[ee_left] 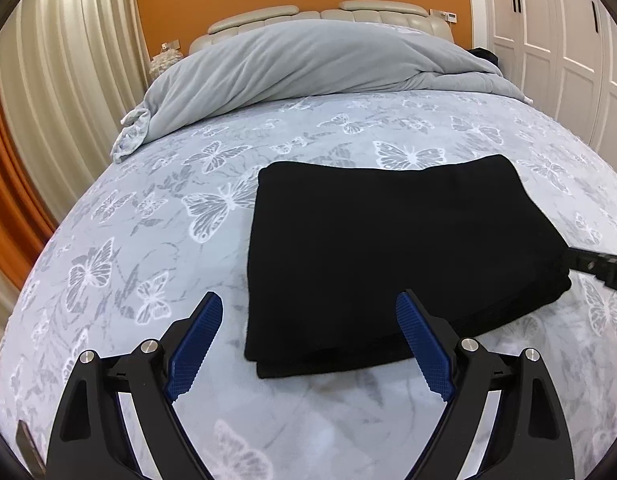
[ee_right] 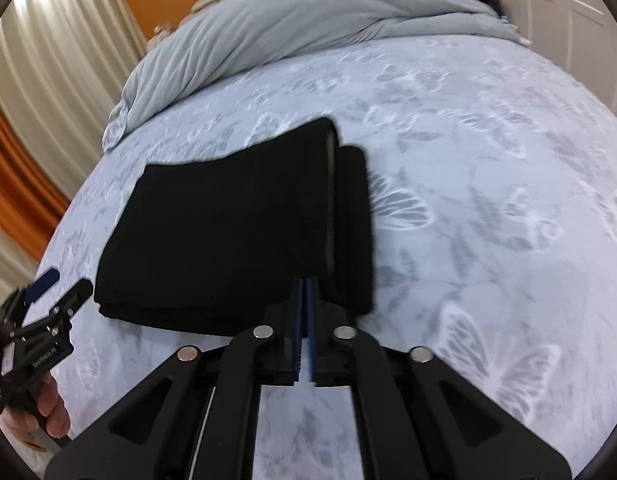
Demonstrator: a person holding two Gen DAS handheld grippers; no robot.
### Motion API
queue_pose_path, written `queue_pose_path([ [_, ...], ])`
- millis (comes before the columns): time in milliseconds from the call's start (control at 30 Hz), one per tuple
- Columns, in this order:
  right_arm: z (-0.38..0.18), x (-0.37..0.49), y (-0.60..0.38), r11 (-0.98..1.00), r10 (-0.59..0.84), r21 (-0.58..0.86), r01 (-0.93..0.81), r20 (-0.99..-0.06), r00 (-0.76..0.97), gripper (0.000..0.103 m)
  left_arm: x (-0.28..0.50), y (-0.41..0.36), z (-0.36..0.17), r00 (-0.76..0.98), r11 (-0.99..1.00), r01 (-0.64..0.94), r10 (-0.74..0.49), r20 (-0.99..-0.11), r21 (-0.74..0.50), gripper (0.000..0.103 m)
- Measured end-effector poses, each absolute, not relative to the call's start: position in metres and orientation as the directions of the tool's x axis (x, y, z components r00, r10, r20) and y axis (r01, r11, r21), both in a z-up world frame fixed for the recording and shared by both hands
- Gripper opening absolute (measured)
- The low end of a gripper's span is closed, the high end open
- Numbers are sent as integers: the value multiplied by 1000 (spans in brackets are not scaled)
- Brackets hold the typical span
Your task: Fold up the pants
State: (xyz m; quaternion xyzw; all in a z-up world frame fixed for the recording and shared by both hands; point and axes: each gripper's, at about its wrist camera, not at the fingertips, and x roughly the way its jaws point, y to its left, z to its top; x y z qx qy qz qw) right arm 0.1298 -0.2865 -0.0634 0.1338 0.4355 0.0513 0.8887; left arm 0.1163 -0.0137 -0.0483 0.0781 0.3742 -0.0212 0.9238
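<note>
The black pants [ee_left: 396, 256] lie folded into a thick rectangle on the butterfly-print bed [ee_left: 148, 240], the left gripper [ee_left: 308, 320] spread wide just short of their near edge, the right gripper [ee_right: 306, 292] pressed together at their near right corner, though whether cloth sits between its pads I cannot tell, so folding looks nearly finished, leaving perhaps one tidying tug.

The right-wrist view is smeared with motion blur, so the butterfly print on the bedspread [ee_right: 488, 200] is soft. The pressed-together tips of the right gripper [ee_right: 307, 280] overlap the black pants [ee_right: 228, 232]; whether cloth sits between them cannot be told. In the left-wrist view that gripper [ee_left: 600, 270] is cut by the frame's right edge.
</note>
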Motion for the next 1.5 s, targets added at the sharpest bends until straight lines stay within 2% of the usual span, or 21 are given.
queue_pose_path([
  [300,-22,70,-300,964,189,264,2,-695,693,6,69,7,-25,701,999,50,-28,-713,9,87],
  [467,-15,32,-305,974,158,226,0,-682,715,6,41,8,-22,709,999,51,-22,-705,20,87],
  [600,-11,-5,-305,973,145,231,9,-640,754,10,13,9,-16,748,998,18,29,-663,64,87],
  [667,-10,-27,-300,973,141,230,3,-610,780,26,-3,11,-13,766,998,10,32,-642,62,88],
  [700,-10,-34,-297,974,131,224,9,-600,789,54,-10,12,-12,773,998,10,30,-634,58,88],
  [733,-11,-41,-293,977,116,214,14,-583,804,72,-19,11,-13,781,998,5,32,-624,57,88],
  [900,-21,-46,-267,996,65,91,-14,-584,809,71,-28,2,-22,783,994,35,36,-621,102,89],
  [1067,-24,-46,-257,994,77,104,-19,-586,807,73,-29,5,-22,788,997,24,25,-615,71,89],
  [1167,-23,-47,-251,995,75,96,-24,-577,813,78,-30,6,-24,781,998,21,18,-625,54,89],
  [1500,-24,-48,-239,995,73,97,-20,-578,813,81,-32,12,-24,780,999,13,15,-626,40,89],
])
